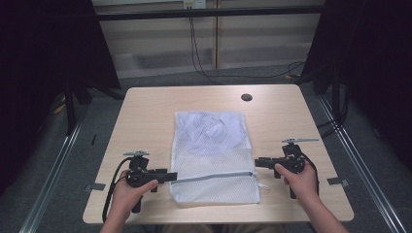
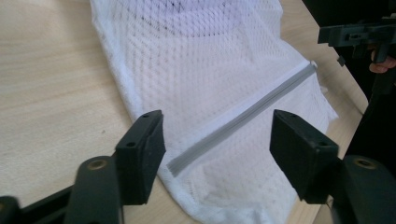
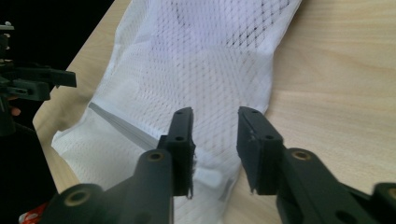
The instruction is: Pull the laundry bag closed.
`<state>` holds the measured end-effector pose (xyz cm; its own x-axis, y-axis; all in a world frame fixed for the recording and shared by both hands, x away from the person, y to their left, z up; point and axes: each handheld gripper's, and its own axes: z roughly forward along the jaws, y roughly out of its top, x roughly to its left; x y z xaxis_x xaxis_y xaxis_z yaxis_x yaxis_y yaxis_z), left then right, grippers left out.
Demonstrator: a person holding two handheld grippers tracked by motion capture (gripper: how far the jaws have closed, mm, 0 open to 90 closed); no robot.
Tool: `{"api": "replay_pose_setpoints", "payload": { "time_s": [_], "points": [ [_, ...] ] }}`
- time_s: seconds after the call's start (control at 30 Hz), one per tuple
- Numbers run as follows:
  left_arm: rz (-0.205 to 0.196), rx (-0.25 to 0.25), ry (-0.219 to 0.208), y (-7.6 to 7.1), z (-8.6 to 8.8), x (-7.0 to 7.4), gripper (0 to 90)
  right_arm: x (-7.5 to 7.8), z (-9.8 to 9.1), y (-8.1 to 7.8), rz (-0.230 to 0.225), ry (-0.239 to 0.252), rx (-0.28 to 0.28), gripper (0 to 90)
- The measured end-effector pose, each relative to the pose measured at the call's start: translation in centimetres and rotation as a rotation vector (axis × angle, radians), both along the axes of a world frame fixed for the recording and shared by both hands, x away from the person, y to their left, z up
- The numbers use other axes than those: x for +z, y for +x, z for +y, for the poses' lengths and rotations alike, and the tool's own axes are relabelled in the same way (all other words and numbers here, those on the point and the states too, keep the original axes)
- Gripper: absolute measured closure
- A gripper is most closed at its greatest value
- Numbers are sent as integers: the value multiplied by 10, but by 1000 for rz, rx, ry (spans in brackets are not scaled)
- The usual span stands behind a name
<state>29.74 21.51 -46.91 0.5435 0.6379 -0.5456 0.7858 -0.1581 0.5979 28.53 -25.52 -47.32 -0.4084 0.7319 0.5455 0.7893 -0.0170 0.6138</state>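
Left gripper: jaws wide apart, nothing held, straddling the near end of the zip on the mesh bag. In the high view it sits at the bag's left edge, level with the zip line.

Right gripper: jaws partly open, a narrow gap, nothing held. The bag's edge and what looks like the zip's pull end lie just under and between the tips. In the high view it is at the bag's right edge.

Bag lies flat mid-bench, zip running across its near part and closed, as far as I can tell. Something pale is bundled inside toward the far end.

Risks, as I judge them:
- Mesh is thin and slack. If a gripper closes on one layer only, the bag bunches and drags instead of the zip running.
- Pull tab is small and low on the bench; the right jaws could pinch mesh beside it and miss the tab, or jam mesh into the slider.
- If the left gripper closes off the zip tape, there is no anchor, so the whole bag slides on the smooth bench.
- Bag's near edge is close to the bench edge; a tug toward the person could pull it off.
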Motion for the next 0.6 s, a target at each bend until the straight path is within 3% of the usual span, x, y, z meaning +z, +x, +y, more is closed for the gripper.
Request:
{"api": "replay_pose_setpoints", "payload": {
  "time_s": [0.17, 0.33, 0.43, 0.6],
  "points": [
    [-79, 14, 41, 2, 2, 1, 216, 1, -2, -1, -48, -29, -13, 497],
    [-165, 34, 115, 3, 5, 1, 118, 0, -6, -3, -114, -117, -5, 307],
    [-173, 51, 128, 5, 7, 0, 106, -3, -8, -3, -127, -181, 3, 234],
    [-182, 66, 173, 8, 10, -1, 88, -4, -9, -3, -148, -199, 6, 186]
  ]
}}
